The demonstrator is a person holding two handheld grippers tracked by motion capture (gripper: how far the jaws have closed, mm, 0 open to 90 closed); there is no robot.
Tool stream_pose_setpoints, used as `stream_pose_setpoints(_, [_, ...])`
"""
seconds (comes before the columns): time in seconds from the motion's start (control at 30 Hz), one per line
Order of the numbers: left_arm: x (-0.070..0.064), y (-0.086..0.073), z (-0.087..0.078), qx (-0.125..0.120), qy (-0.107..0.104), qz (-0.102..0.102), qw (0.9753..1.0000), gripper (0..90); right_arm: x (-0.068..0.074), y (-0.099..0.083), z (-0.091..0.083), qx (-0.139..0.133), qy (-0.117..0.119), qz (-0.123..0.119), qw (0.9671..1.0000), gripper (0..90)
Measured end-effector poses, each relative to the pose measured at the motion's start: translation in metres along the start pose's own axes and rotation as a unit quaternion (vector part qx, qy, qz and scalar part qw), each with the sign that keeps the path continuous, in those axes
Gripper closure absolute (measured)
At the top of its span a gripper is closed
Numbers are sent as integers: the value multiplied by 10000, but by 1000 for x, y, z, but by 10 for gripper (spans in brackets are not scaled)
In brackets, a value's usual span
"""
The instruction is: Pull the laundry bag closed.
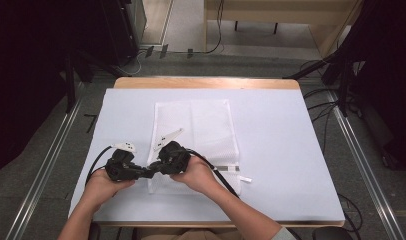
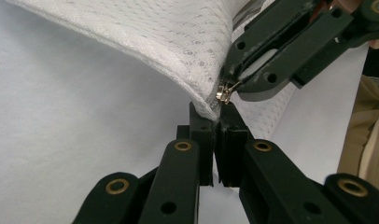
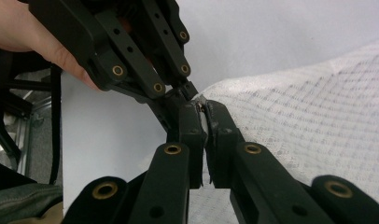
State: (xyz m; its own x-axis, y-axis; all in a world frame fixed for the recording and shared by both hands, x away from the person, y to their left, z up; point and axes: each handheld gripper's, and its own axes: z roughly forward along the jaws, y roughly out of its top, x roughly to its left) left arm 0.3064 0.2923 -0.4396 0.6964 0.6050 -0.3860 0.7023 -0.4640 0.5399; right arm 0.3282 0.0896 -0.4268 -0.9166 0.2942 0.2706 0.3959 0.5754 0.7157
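Forearms and two hands enter the high view at six o'clock, each holding a black gripper over the near part of the white-covered table [image 1: 281, 150]; the left gripper [image 1: 122, 167] and right gripper [image 1: 172, 159] meet tip to tip at the near left corner of the flat white mesh laundry bag [image 1: 201, 130], which lies near the table's middle and reaches toward twelve o'clock. A small white tag [image 1: 246, 179] lies on the cover at the bag's four o'clock, just beside its near edge. In the left gripper view, the left gripper's [image 2: 219, 114] fingers are clenched on the lifted corner hem of the mesh bag [image 2: 145, 28], which rises toward eleven o'clock, while the right gripper [image 2: 234, 84] comes in from two o'clock and pinches the small brass zipper pull [image 2: 223, 92] right above them. In the right gripper view, the right gripper's [image 3: 204, 112] fingers are closed on that same corner, with the bag [image 3: 318, 112] spreading toward three o'clock and the left gripper [image 3: 190, 88] pressing in from eleven o'clock, touching or nearly touching it. The likely aim is to run the zipper open. The pull is tiny and held only at the fingertips, so a sideways tug could slip it free; the two tips crowd each other, so they may collide; and if the left grip on the hem gives, the bag would slide along instead of unzipping.
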Motion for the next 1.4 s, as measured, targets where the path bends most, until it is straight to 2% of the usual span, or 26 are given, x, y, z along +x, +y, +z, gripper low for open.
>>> stream_pose_setpoints(0.37, [-1, 2, -2, 79, 21, -64, 9999, 889, -7, -7, 3, -29, 6, 209, 9998, 884])
stream_pose_setpoints(0.47, [0, 2, -3, 75, -3, -83, 9999, 890, -8, -8, 3, -56, 6, 174, 9998, 885])
stream_pose_setpoints(0.53, [0, 1, -5, 37, 49, -68, 10000, 891, -8, -10, 3, -57, -95, 101, 9999, 886])
stream_pose_setpoints(0.67, [1, -1, -6, 67, 48, -37, 10000, 892, -12, -14, 1, -2, -123, 191, 9997, 886])
stream_pose_setpoints(0.73, [0, -1, -5, 2, 39, -7, 10000, 891, -11, -15, -1, -1, -148, 68, 9999, 885])
stream_pose_setpoints(0.83, [0, -1, -7, -41, 39, 8, 10000, 890, -12, -16, -4, -15, -128, 30, 9999, 885])
stream_pose_setpoints(0.93, [1, -2, -7, -55, 10, -26, 10000, 889, -18, -19, -8, -17, -124, 115, 9999, 885])
stream_pose_setpoints(1.13, [-1, -2, -5, -25, 2, 23, 10000, 889, -20, -23, -10, -23, -92, 51, 9999, 884])
stream_pose_setpoints(1.3, [1, -2, -6, 15, -22, -66, 10000, 888, -25, -28, -14, 60, -184, 104, 9998, 884])
stream_pose_setpoints(1.4, [1, -2, -7, -26, -25, -42, 10000, 888, -29, -32, -17, 42, -196, 154, 9997, 884])
